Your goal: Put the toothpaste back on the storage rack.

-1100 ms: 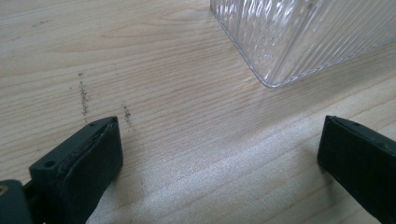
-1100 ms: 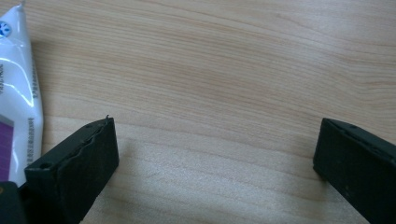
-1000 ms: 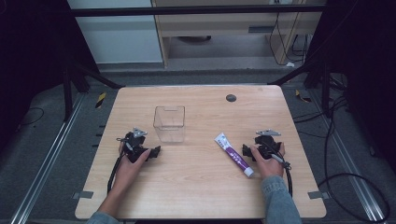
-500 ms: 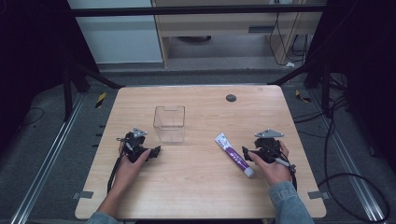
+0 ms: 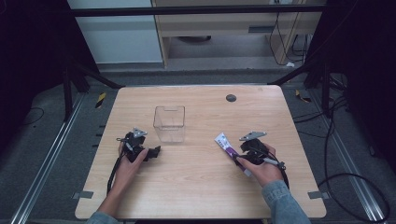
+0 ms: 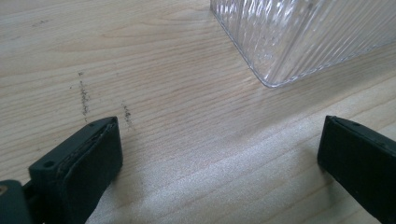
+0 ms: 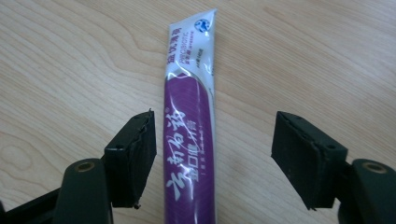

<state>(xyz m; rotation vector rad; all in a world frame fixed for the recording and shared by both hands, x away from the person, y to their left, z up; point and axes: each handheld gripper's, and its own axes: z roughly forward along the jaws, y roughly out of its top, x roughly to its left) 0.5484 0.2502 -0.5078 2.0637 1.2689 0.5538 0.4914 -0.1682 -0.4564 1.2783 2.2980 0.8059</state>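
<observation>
Purple-and-white tube (image 7: 190, 140) lies flat on the table (crimped end away)

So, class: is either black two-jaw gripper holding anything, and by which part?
Nothing is held. The right gripper straddles the purple-and-white tube mid-body, jaws closing, pads not pressing. The left gripper is open over bare wood.

The tube (image 7: 189, 140) is showing a purple body with white lettering and a white end carrying a small blue mark and fine purple print. The container (image 5: 169, 123) is looking clear, its wall ribbed in fine lines. The table (image 5: 196, 186) is showing pale wood grain with a few dark speckled streaks. The right gripper (image 7: 212, 158) is showing black jaws.
</observation>
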